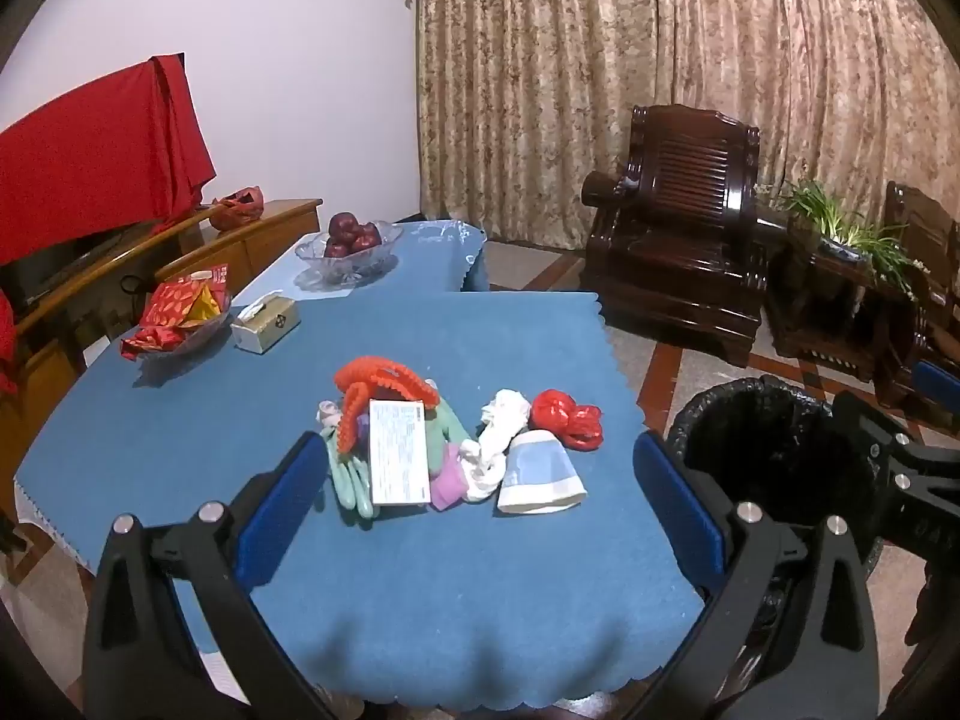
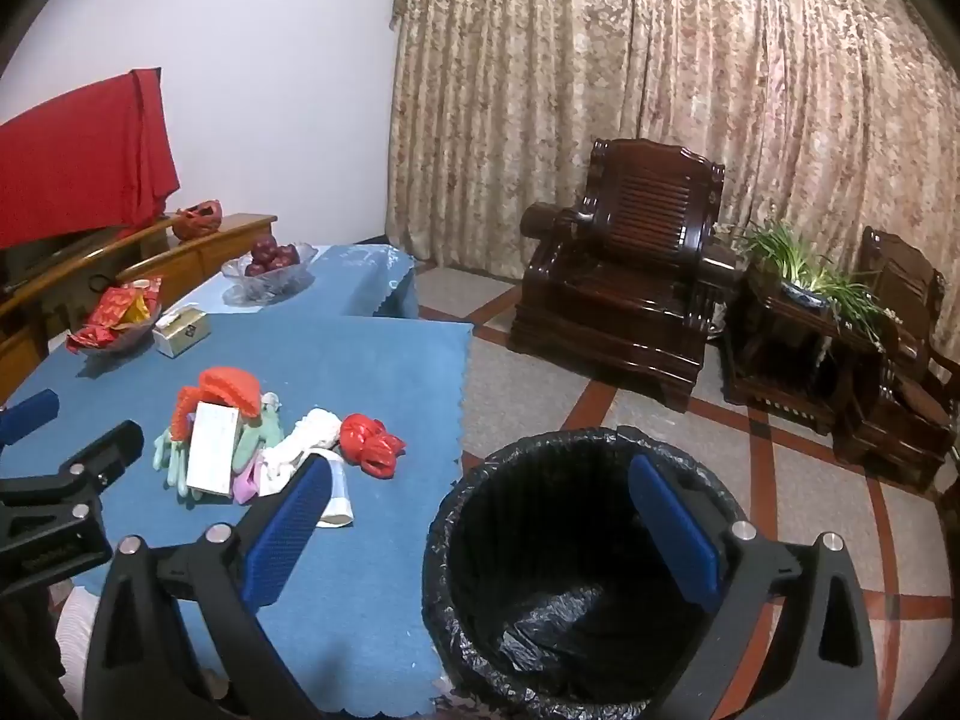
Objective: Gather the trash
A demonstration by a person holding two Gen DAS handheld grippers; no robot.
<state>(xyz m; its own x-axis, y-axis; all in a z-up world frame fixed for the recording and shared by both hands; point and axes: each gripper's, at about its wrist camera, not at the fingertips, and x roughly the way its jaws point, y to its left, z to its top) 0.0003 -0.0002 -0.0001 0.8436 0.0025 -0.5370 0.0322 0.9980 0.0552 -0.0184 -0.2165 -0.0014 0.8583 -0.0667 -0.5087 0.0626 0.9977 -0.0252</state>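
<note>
Both my left gripper (image 1: pixel 480 504) and right gripper (image 2: pixel 480 534) gape empty. The trash (image 1: pixel 432 450) sits mid-table, toward the right edge; I could snag the tablecloth (image 1: pixel 180 432) grabbing it, missing the bin (image 2: pixel 576 576).

Print on white card (image 1: pixel 399 459) too small to read. Card covers middle of green gloves (image 1: pixel 351 483) and part of purple scrap (image 1: pixel 447 489). Right view: near blue finger (image 2: pixel 288 534) hides most of paper cup (image 2: pixel 337 495). Bin (image 2: pixel 576 570) base cut off by bottom edge.
</note>
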